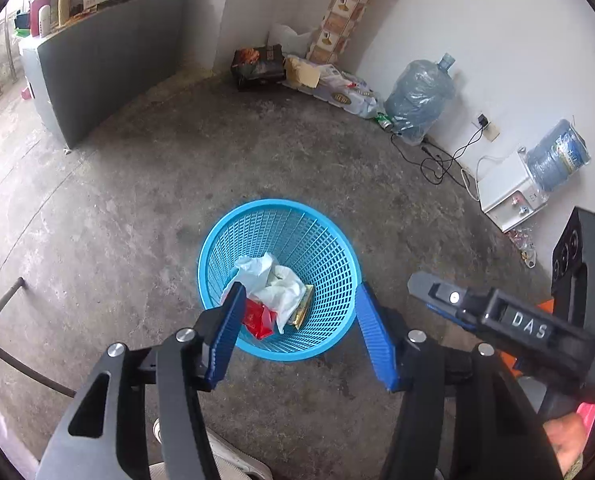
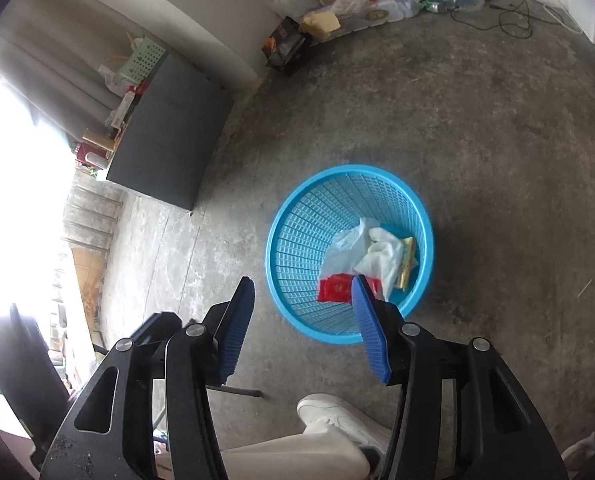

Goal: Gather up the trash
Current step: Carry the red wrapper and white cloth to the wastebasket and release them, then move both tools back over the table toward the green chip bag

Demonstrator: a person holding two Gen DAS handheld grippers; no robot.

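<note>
A blue mesh trash basket [image 1: 329,248] stands on the concrete floor; it also shows in the right wrist view [image 2: 305,224]. Inside lie a crumpled white bag [image 1: 273,286], a red packet [image 1: 257,318] and a gold wrapper [image 1: 303,308]. The same bag [image 2: 373,248], packet [image 2: 333,288] and wrapper [image 2: 407,262] show in the right wrist view. My left gripper [image 1: 301,292] is open and empty above the basket. My right gripper [image 2: 303,284] is open and empty, above the basket's near left rim. The right gripper's body [image 1: 509,320] shows at right in the left wrist view.
A dark cabinet [image 1: 97,68] stands at the left wall. Boxes and bags [image 1: 297,72] lie in the far corner, with water jugs [image 1: 417,100], cables [image 1: 445,156] and a white dispenser [image 1: 509,192] along the right wall. My white shoe [image 2: 337,416] is below the grippers.
</note>
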